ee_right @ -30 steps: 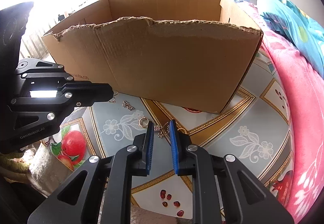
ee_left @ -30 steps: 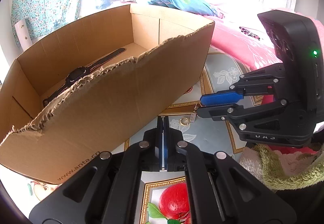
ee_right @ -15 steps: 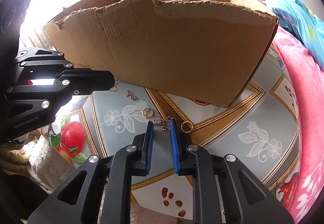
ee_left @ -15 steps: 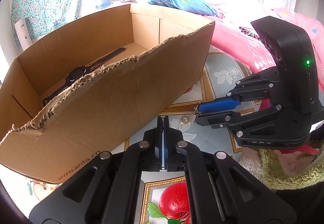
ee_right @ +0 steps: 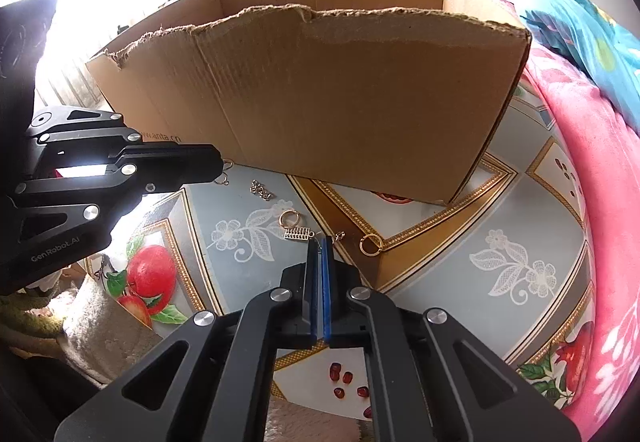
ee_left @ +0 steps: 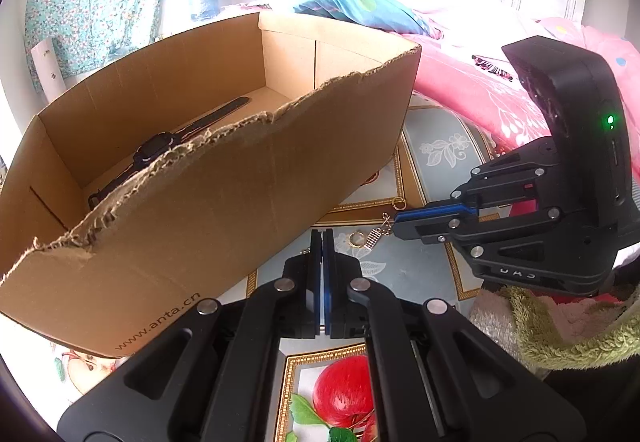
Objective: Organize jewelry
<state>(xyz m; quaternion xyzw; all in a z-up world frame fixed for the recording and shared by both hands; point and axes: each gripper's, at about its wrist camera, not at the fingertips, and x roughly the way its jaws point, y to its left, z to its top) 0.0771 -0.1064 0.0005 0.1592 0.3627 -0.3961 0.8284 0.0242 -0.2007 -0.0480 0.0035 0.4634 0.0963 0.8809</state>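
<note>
Small gold comb-shaped dangle earring on the floral tablecloth before the torn brown cardboard box: light, flimsy, snag-prone. Pinched by its thin hook in right gripper, just clenched; left gripper clenched empty.

Your table wears a glossy cloth printed with fruit, flowers and gold borders. On it you have a torn brown cardboard box, two gold rings, a small comb-shaped gold earring and a little silver chain.
</note>
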